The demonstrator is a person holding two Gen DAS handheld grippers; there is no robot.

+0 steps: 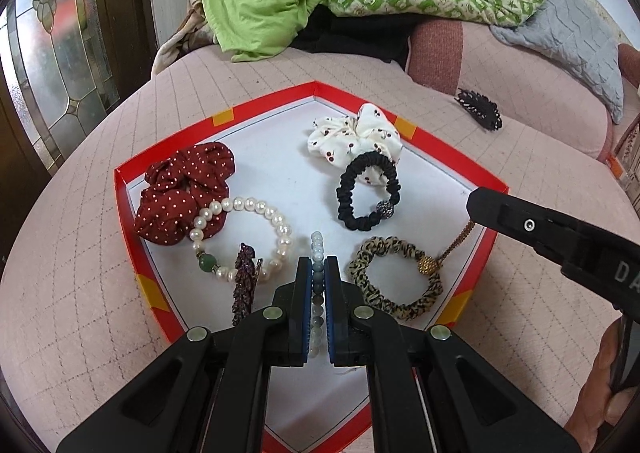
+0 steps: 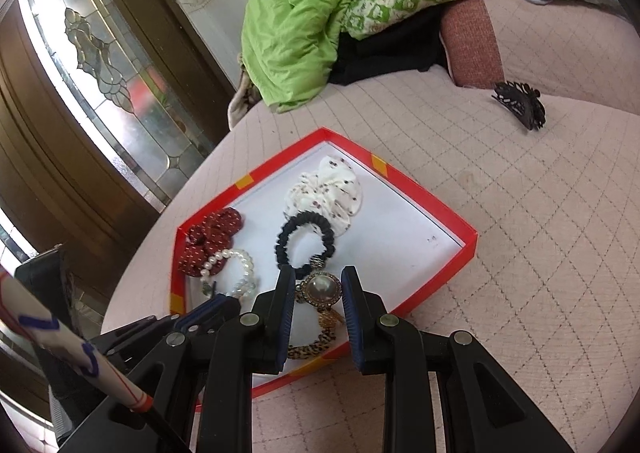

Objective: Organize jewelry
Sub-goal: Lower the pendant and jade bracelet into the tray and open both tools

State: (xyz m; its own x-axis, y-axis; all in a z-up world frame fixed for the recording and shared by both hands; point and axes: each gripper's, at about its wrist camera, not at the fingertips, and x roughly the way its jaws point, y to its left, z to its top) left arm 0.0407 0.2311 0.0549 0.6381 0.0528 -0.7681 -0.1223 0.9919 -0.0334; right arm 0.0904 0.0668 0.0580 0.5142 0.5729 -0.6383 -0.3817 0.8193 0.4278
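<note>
Left gripper (image 1: 318, 273): fingers narrow, clamped on a pale blue bead bracelet (image 1: 317, 249) held edge-on above the tray.
Right gripper (image 2: 316, 295): fingers apart, a gold pearl-faced watch (image 2: 320, 290) between them; contact unclear.
Red tray (image 1: 360, 101): under both pairs of fingers, resting on the pink quilted bed (image 2: 540, 213).
Beyond left fingers: pearl bracelet (image 1: 244, 237), maroon dotted scrunchie (image 1: 180, 189), black hair tie (image 1: 366, 191), white scrunchie (image 1: 356, 133).
Right of left fingers: leopard hair tie (image 1: 396, 277).
Left of left fingers: purple hair clip (image 1: 245, 277).
Outside tray, far right: black claw clip (image 2: 520, 103).
</note>
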